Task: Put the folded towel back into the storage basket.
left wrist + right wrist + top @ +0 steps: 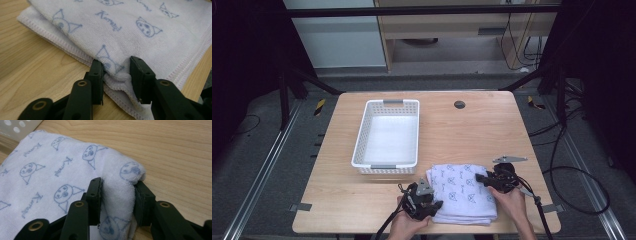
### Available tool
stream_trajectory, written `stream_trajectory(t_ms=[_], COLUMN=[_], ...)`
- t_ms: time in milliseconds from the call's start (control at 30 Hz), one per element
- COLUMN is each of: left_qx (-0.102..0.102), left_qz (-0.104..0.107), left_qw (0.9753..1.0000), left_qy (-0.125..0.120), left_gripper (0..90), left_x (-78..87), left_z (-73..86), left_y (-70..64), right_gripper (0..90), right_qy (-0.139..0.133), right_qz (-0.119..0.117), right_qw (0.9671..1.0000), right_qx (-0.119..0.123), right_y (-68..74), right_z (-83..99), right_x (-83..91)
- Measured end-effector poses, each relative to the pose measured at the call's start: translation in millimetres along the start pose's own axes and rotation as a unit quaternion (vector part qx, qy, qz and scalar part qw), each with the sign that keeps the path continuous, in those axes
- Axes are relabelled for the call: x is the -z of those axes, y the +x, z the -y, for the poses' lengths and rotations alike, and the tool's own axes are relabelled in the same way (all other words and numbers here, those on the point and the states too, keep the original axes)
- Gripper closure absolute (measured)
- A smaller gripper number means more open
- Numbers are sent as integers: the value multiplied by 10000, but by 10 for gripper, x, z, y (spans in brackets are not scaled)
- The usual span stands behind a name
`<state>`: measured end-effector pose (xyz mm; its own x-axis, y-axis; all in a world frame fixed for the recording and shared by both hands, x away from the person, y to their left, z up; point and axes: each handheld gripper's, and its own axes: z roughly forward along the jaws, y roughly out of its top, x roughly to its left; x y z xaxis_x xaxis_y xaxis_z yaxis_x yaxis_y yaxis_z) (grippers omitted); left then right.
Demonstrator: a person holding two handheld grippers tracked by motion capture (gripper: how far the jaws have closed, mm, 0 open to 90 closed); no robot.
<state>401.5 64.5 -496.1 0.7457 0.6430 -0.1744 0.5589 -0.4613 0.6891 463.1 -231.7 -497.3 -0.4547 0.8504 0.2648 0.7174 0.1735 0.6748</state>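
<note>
step: we pinch the folded printed towel [463,192] at two edges | left gripper [428,205] and right gripper [486,178] fingers clamped on it | next: we likely lift evenly toward white basket [362,142]

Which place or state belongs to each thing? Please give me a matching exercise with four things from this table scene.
Things:
1. folded towel
2. white basket
3. left gripper
4. right gripper

Places or states:
A. empty, at the table's middle, left of the towel's far edge
B. grips the towel's right-hand fold
C. lies flat at the near table edge, printed with blue cat faces
D. grips the towel's near left corner

Pairs: 1-C, 2-A, 3-D, 4-B
</note>
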Motion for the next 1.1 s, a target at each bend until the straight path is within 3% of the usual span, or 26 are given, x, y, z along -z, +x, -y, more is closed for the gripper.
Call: stream_trajectory(t_ms=[300, 667, 767, 900, 1100], left_qx=[7, 48, 127, 84, 53], left_qz=[-17, -3, -99, -212, -382], left_qw=[9999, 9998, 9997, 9994, 9989], left_qy=[-138, -176, -168, -249, -258], left_gripper=[754, 762, 656, 461, 341], left_x=[21, 45, 60, 98, 103], left_z=[15, 14, -4, -39, -60], left_y=[-19, -14, -14, -39, -72], right_gripper=[695, 705, 698, 692, 687], right_qy=[33, -49, -45, -67, -67], right_qz=[17, 80, 109, 148, 160], right_qw=[10000, 9997, 9997, 9993, 9992], right_qx=[50, 229, 236, 334, 356], right_y=[22, 60, 63, 67, 74], right_z=[-32, -42, -37, -29, -25], right_x=[20, 70, 64, 60, 58])
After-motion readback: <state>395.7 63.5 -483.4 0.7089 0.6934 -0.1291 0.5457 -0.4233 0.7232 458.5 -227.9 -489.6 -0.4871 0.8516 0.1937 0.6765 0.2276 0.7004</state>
